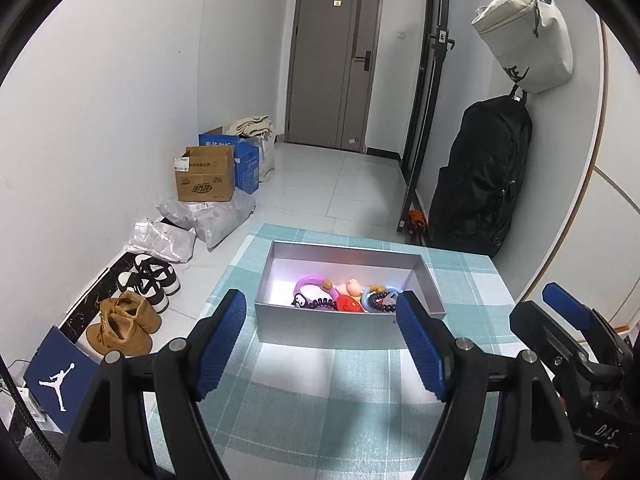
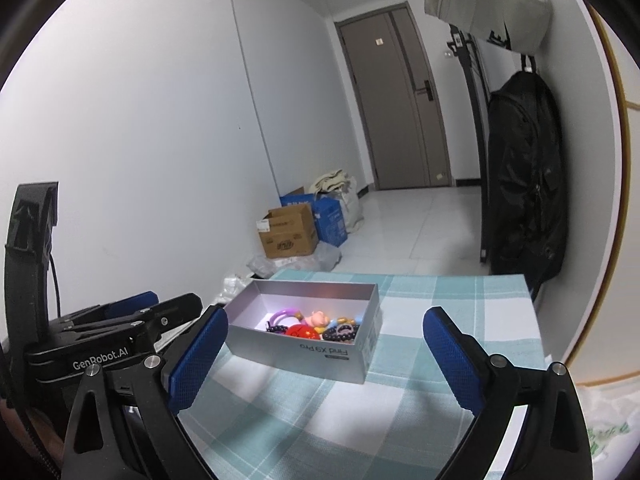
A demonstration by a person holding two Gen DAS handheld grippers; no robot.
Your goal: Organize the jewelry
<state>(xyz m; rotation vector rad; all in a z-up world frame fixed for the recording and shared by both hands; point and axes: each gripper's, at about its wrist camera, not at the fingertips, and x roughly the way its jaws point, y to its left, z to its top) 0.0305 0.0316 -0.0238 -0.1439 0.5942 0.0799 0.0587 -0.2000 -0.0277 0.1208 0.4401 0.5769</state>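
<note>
A silver box (image 1: pixel 320 326) stands on the teal checked tablecloth (image 1: pixel 320 400). It holds a purple ring (image 1: pixel 306 285), dark bead bracelets (image 1: pixel 322 303), a pink pig figure (image 1: pixel 352 288), a red charm (image 1: pixel 348 304) and a blue ring (image 1: pixel 390 289). My left gripper (image 1: pixel 320 308) is open and empty, just in front of the box. My right gripper (image 2: pixel 326 332) is open and empty, a little back from the box (image 2: pixel 320 354). The right gripper also shows in the left wrist view (image 1: pixel 568 308), and the left gripper in the right wrist view (image 2: pixel 132 304).
The table stands in a hallway. Shoes (image 1: pixel 128 324), cardboard boxes (image 1: pixel 206 178) and plastic bags (image 1: pixel 208 216) lie on the floor to the left. A black backpack (image 1: pixel 480 176) hangs on the right wall under a white bag (image 1: pixel 524 36). A door (image 1: pixel 332 64) stands ahead.
</note>
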